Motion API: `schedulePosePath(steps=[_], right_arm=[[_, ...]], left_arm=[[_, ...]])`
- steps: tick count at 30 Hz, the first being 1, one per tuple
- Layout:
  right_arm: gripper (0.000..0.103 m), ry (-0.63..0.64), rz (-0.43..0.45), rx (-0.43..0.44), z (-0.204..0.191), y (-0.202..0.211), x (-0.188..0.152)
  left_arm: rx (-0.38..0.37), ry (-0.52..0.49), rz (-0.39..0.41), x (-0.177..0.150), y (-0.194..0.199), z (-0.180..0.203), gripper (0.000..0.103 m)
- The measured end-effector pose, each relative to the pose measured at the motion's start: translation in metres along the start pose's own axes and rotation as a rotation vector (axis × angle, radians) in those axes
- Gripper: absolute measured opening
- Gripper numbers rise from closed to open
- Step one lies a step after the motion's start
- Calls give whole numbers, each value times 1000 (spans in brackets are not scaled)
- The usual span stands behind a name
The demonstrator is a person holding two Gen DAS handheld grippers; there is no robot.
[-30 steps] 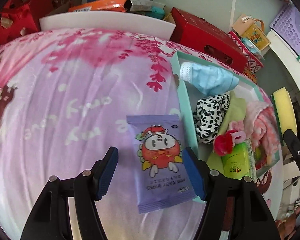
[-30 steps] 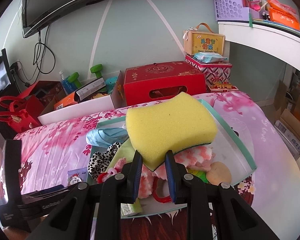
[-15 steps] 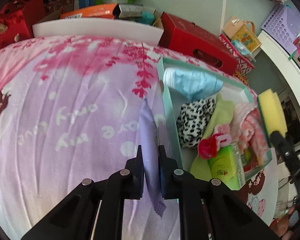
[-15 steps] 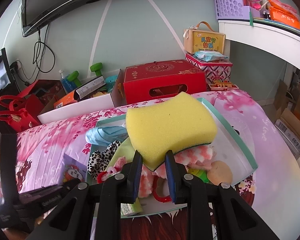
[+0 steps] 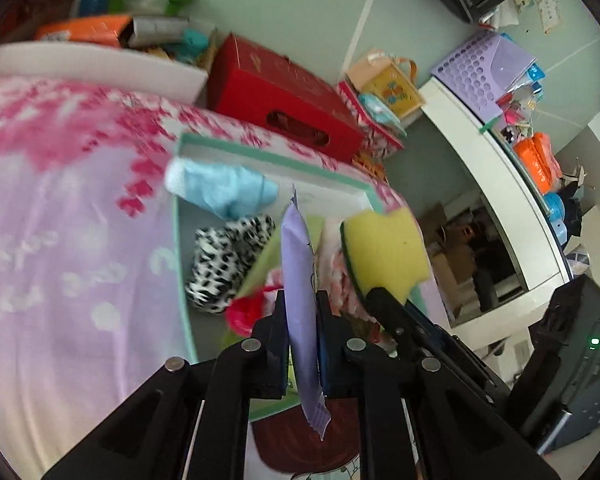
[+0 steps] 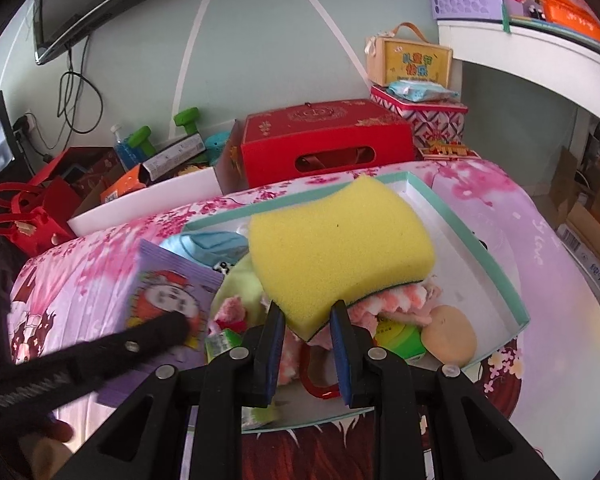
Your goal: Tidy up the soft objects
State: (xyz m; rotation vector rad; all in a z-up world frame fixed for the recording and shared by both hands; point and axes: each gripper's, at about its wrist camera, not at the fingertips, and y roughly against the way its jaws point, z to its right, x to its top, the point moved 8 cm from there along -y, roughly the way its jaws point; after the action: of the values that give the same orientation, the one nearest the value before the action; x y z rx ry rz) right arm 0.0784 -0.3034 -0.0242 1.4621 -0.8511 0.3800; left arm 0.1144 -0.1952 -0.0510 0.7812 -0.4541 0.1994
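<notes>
My left gripper is shut on a purple wet-wipes pack, held edge-on above the teal-rimmed tray; the pack also shows in the right wrist view. My right gripper is shut on a yellow sponge and holds it over the tray; the sponge shows in the left wrist view too. The tray holds a blue face mask, a leopard-print cloth, a pink fluffy cloth, a green tissue pack and a beige puff.
The tray lies on a pink and purple floral bedspread. A red box, a white foam board, red bags and green dumbbells stand behind the bed. A white shelf is at the right.
My left gripper closed on the wipes pack, lifted it off the bedspread and carried it right over the tray. My right gripper held the sponge almost still.
</notes>
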Motion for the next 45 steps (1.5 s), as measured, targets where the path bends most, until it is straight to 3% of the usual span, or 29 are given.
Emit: schedulePosePath(steps=[4, 11, 13, 15, 17, 21, 25, 27, 31, 33, 42, 45], right_arm=[[25, -16, -14, -16, 9, -5, -2], [24, -25, -26, -24, 13, -9, -4], [24, -21, -28, -25, 12, -9, -4], [25, -17, -32, -27, 11, -9, -5], [25, -13, -38, -29, 11, -10, -5], [27, -6, -45, -33, 10, -9, -6], [28, 15, -55, -47, 8, -9, -6], [31, 26, -61, -57, 8, -8, -7], [56, 38, -74, -73, 7, -5, -8], [56, 50, -88, -78, 6, -3, -9], [75, 110, -137, -92, -5, -1, -17], [88, 109, -156, -93, -6, -2, -20]], left_arm=[[-38, 46, -4, 2, -11, -5, 12], [76, 98, 13, 4, -10, -32, 14], [76, 113, 11, 4, -7, -34, 19], [93, 107, 13, 5, -4, -34, 40], [126, 93, 8, 3, 0, -33, 52], [148, 78, 1, 2, 10, -29, 64], [186, 67, -13, 0, 16, -30, 64], [203, 66, -16, 0, 18, -31, 64], [274, 32, 15, 1, 33, -33, 70], [323, 13, 35, 2, 41, -36, 87], [536, -12, 64, -4, 60, -67, 92], [594, -25, 74, -6, 66, -73, 98]])
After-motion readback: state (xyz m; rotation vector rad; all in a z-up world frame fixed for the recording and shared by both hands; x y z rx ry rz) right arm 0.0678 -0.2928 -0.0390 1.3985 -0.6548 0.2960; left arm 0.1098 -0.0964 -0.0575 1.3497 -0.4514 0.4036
